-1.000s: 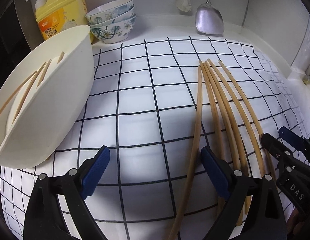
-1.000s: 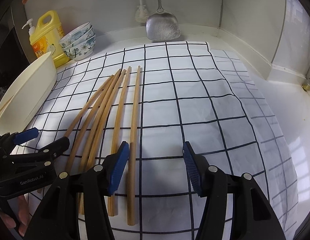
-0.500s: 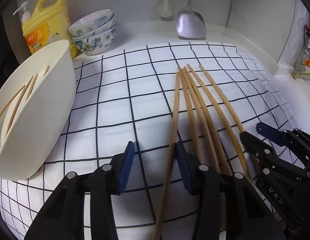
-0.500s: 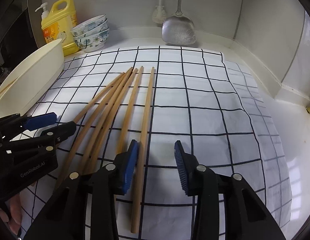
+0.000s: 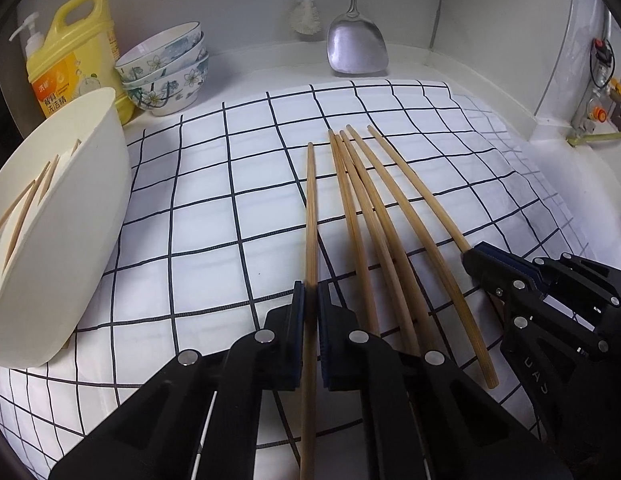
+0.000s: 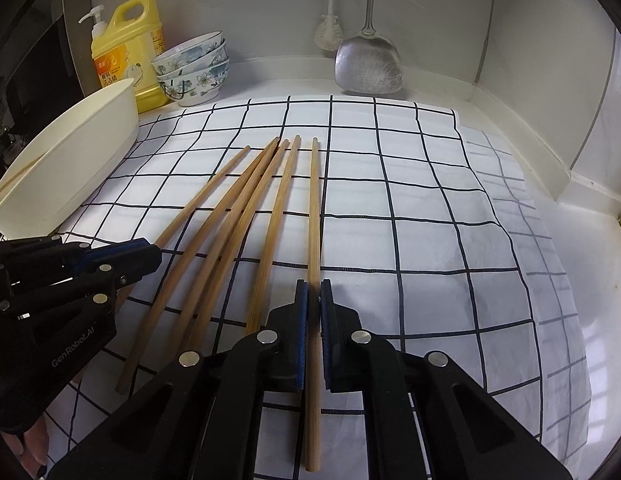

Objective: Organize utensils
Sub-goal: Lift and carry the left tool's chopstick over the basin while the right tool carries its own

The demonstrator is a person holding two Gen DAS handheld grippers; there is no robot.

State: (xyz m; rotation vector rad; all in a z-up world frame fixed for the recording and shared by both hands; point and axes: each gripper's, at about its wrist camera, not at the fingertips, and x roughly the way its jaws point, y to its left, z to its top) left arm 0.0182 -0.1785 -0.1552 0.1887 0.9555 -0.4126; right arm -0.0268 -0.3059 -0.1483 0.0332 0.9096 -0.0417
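Bamboo chopsticks on checked cloth (image 5: 214,216) over table, fanned out. Left hand-held gripper (image 5: 310,304) clamped on leftmost chopstick (image 5: 310,216), w/ stick running back btwn pads. Right hand-held gripper (image 6: 313,300) clamped on rightmost chopstick (image 6: 313,216). Four loose chopsticks (image 6: 238,216) lie btwn them. White tub (image 5: 90,216) at left edge, more chopsticks inside. Bowls (image 6: 192,72), soap bottle (image 6: 128,48), metal spatula (image 6: 368,68) at back wall.

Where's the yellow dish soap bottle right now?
The yellow dish soap bottle stands at the far left against the back wall, between the cream plastic tub and the stacked floral bowls.
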